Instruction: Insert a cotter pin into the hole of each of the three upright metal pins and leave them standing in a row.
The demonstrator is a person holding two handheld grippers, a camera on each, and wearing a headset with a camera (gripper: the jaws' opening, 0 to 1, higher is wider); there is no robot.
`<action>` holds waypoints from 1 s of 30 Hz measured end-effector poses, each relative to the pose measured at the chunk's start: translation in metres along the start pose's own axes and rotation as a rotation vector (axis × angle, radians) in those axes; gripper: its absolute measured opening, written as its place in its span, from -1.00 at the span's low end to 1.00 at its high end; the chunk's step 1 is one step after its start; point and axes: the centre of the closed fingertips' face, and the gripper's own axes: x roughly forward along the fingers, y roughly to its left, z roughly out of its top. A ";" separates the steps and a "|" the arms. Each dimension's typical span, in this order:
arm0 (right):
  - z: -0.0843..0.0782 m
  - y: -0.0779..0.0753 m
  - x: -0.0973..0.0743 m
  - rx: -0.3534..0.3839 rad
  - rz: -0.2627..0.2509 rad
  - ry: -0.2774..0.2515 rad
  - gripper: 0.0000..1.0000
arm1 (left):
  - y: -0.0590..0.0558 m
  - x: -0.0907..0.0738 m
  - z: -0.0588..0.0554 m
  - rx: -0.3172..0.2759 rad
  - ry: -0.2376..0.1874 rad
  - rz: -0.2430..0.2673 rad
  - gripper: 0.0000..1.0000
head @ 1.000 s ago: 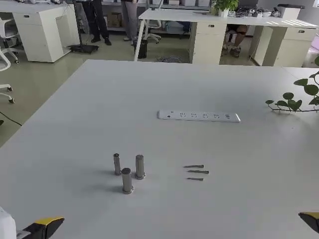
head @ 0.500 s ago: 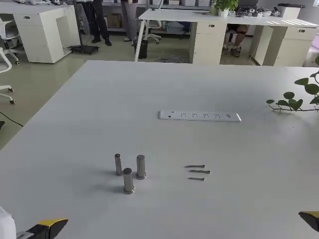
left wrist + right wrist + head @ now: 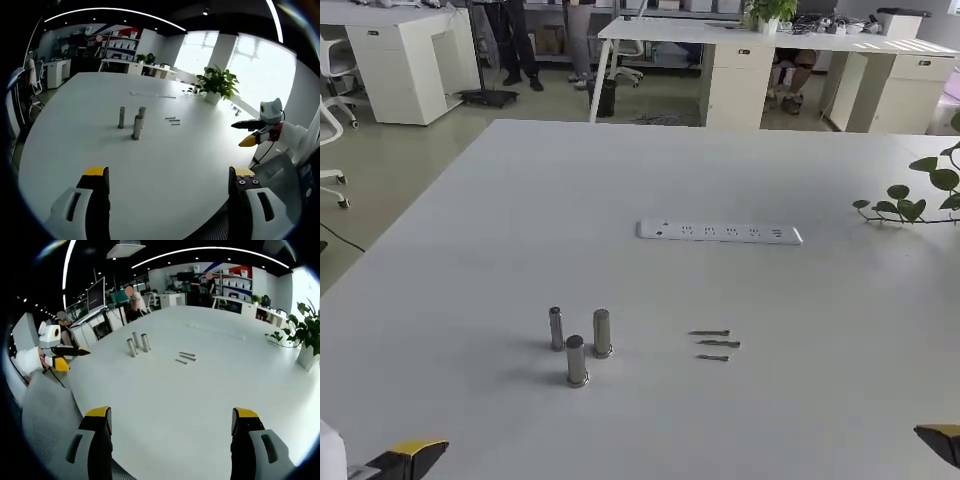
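White surface (image 3: 620,180), office bkgd | 3 metal pins (image 3: 577,358) upright, clustered, no row yet | 3 cotter pins (image 3: 718,344) loose beside them, none inserted | left gripper (image 3: 169,175) & right gripper (image 3: 172,415) wide open, empty, near edge | approx 0/3 done

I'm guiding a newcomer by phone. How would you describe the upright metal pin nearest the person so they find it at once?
On the big white table, go from the white power strip toward the near edge, to the left of the small cotter pins. There the front pin, an upright metal cylinder, stands alone nearest you, ahead of the back-left pin and back-right pin, which stand side by side.
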 end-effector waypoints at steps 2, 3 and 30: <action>0.000 0.001 0.000 0.002 0.003 0.000 0.97 | 0.000 0.000 -0.002 0.003 0.008 -0.001 0.98; 0.000 0.002 0.000 0.001 0.006 0.000 0.97 | 0.000 0.000 -0.002 0.004 0.010 -0.001 0.98; 0.000 0.000 0.001 0.007 0.001 0.006 0.92 | -0.002 0.010 -0.006 0.029 0.062 -0.045 0.91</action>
